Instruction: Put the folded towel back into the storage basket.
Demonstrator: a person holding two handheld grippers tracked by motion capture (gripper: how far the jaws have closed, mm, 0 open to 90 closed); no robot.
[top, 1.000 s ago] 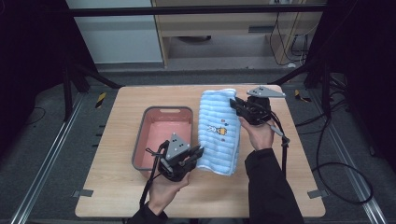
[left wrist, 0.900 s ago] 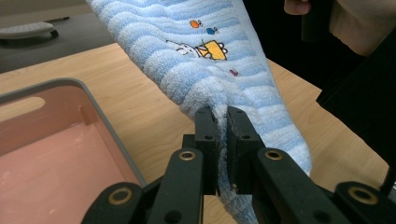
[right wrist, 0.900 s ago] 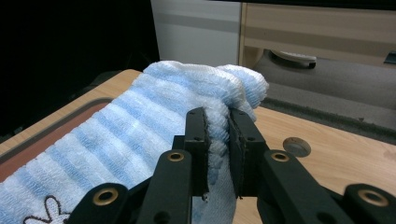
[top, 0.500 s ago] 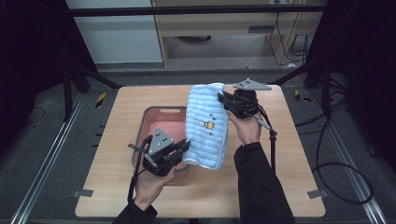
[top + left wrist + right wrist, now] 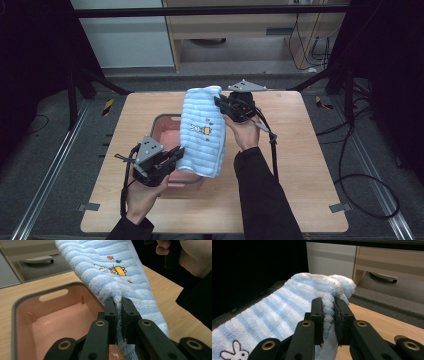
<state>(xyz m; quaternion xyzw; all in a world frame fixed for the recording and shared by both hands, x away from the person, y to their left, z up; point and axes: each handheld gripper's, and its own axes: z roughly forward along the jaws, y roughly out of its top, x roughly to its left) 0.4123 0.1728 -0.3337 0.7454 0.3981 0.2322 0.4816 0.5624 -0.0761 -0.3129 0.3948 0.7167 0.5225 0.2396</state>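
Observation:
A light blue striped towel [image 5: 202, 131] with a small cartoon print hangs stretched between my two grippers, partly above a pink bin [image 5: 167, 138]. My left gripper [image 5: 176, 154] is shut on the towel's near lower corner, at the bin's right front part. The right gripper [image 5: 218, 100] is shut on the towel's far upper corner, held higher above the table's far middle. In the left gripper view the towel [image 5: 120, 275] rises away from the jaws, with the bin [image 5: 53, 315] open below. Seen from the right gripper, towel folds [image 5: 294, 305] bunch between the black jaws.
A wooden table [image 5: 300, 165] carries the bin; its right half and front strip are bare. Cables trail from both grippers over the table's front and right side. A cabinet and a dark frame stand beyond the far edge.
Both grippers have carried the towel leftward, off the table's middle and over the right part of the pink bin. The left gripper moved left and slightly nearer; the towel now hangs lifted.

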